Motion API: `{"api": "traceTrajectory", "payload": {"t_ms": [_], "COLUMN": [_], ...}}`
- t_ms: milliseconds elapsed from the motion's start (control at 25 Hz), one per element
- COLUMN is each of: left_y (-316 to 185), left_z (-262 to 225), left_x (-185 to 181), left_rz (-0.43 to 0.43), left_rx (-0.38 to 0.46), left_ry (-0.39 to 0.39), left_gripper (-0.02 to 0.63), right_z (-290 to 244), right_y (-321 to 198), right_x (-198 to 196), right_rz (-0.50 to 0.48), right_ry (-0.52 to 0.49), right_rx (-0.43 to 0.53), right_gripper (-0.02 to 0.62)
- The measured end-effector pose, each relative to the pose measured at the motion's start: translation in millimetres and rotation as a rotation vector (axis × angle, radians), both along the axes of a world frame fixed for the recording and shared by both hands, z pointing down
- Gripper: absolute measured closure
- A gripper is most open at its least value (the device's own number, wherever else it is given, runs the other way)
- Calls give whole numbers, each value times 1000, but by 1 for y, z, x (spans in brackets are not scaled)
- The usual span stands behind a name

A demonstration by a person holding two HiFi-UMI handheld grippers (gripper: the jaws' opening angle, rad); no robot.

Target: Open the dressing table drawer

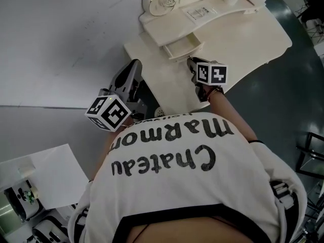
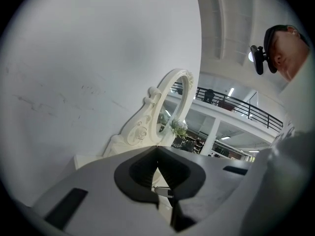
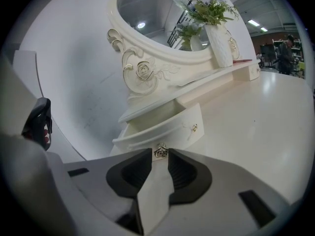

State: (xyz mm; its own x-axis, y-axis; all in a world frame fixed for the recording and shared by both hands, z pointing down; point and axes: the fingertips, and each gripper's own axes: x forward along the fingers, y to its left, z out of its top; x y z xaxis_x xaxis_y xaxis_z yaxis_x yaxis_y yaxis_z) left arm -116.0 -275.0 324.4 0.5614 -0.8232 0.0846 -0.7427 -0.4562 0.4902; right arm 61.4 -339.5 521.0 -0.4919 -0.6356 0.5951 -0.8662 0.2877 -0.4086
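The cream dressing table (image 1: 253, 39) stands ahead of me, and its small drawer (image 1: 181, 46) is pulled partway out under the mirror shelf. In the right gripper view the curved drawer front (image 3: 165, 132) is right before the jaws. My right gripper (image 3: 160, 154) is shut on the drawer's small metal knob (image 3: 160, 151), which sits between the pad tips; in the head view this gripper (image 1: 192, 62) is at the drawer's front. My left gripper (image 1: 134, 67) hangs to the left of the table, apart from it. Its pads meet at the tips with nothing held (image 2: 157, 150).
An ornate oval mirror (image 3: 152, 14) and a white vase of flowers (image 3: 219, 38) stand on the table's raised shelf. A white wall (image 1: 61, 39) runs along the left. White sheets (image 1: 50, 173) lie on the floor at lower left. Dark floor (image 1: 283, 85) lies to the right.
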Motion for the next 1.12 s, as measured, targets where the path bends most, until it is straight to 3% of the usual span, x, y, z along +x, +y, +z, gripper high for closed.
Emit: {"api": "traceTrajectory", "payload": {"t_ms": [280,600,920,1120], "left_y": [9,15,29,35], "left_z": [-11,-19,-24,-23], "left_x": [-2,19,34,41], "left_rz": [-35,-14,7,11], "left_rx": [21,57,88,93], "left_ry": [43,55,3,-3], "left_gripper": [584,584,584,584], "right_z": [-15,-56,-147,-200], "right_y": [6,14,30,49], "right_x": [5,13,18,16], "right_rz": [-2,42,32,-2], "right_ry": [2,-99,-108,-39], "right_rx": [26,98,361,535], "right_gripper": [494,495,513,527]}}
